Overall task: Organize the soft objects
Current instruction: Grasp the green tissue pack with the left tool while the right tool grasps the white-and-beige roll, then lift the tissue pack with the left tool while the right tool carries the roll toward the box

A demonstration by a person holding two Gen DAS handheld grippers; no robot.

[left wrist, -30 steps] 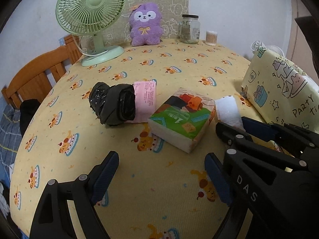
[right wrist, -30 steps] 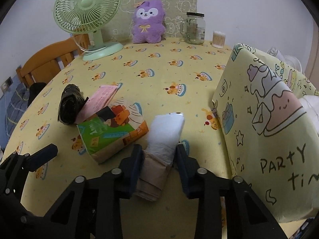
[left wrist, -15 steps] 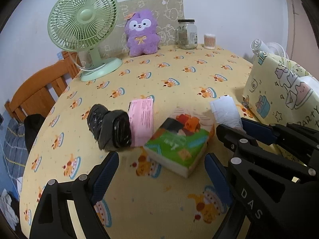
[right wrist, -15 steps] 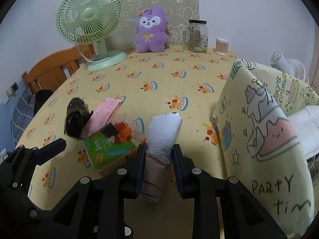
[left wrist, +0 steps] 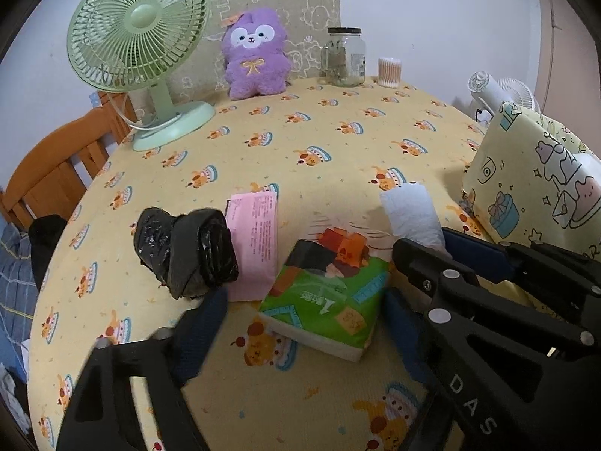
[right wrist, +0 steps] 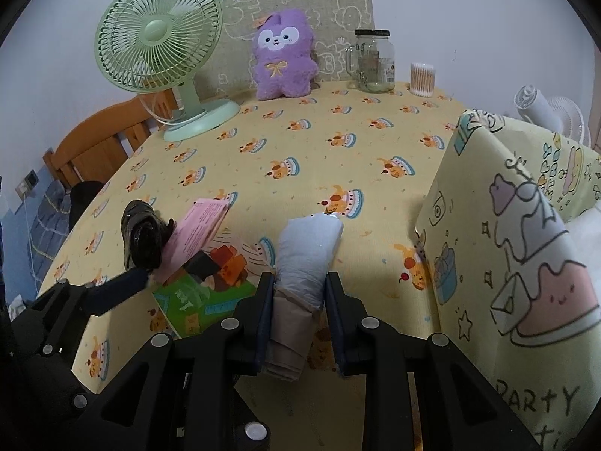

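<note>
A green tissue pack (left wrist: pixel 330 297) lies on the yellow tablecloth (left wrist: pixel 300 143). My left gripper (left wrist: pixel 300 323) straddles its near end, jaws closing, pads not visibly pressing on it. To its left sit a pink packet (left wrist: pixel 255 240) and a crumpled black plastic bag (left wrist: pixel 188 251). My right gripper (right wrist: pixel 298 293) is shut on a roll of white and beige bags (right wrist: pixel 308 248), just right of the tissue pack (right wrist: pixel 210 293). The same roll (left wrist: pixel 411 214) pokes out of the right gripper in the left wrist view.
A yellow party-print bag (right wrist: pixel 526 244) stands open at the right. At the back are a green fan (left wrist: pixel 139 45), a purple plush (left wrist: pixel 255 56), a glass jar (left wrist: pixel 345 56) and a cotton swab tub (left wrist: pixel 389 71). A wooden chair (left wrist: pixel 49 173) stands beyond the left edge.
My left gripper moved forward until the tissue pack lies between its fingers, and its jaws have narrowed. The right gripper tightened on the roll and has held it since.
</note>
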